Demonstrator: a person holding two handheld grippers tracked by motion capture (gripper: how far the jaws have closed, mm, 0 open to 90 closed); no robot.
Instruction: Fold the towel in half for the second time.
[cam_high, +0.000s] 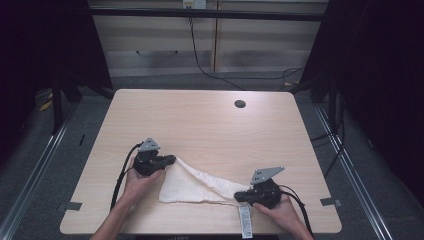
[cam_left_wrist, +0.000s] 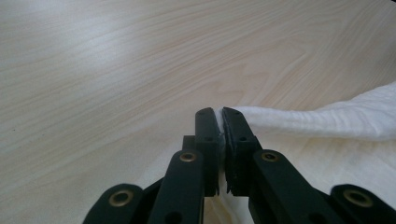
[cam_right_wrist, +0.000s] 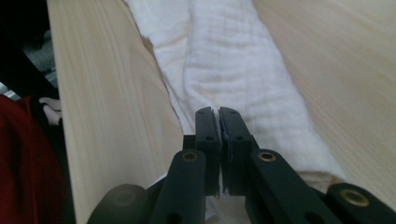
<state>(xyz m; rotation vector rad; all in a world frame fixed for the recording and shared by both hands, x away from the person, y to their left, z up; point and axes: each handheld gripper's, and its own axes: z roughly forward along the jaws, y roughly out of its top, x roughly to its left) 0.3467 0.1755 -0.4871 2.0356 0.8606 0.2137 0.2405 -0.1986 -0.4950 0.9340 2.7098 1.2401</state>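
A white textured cloth (cam_high: 197, 186) lies on the near part of the wooden table (cam_high: 200, 125), stretched between both hands. My left gripper (cam_high: 173, 159) is shut on the cloth's upper left corner; in the left gripper view its jaws pinch the cloth (cam_left_wrist: 327, 119) at the tip of my left gripper (cam_left_wrist: 218, 112). At the cloth's lower right end my right gripper (cam_high: 238, 196) is shut on it. The right gripper view has my right gripper (cam_right_wrist: 217, 111) closed on the cloth (cam_right_wrist: 233, 65), which runs away along the table. A white label (cam_high: 244, 221) hangs from the cloth at the front edge.
A round cable hole (cam_high: 240, 104) sits in the table's far right part. Dark curtains flank the table and cables run along the floor behind it. The table's front edge (cam_high: 200, 233) is just below the cloth.
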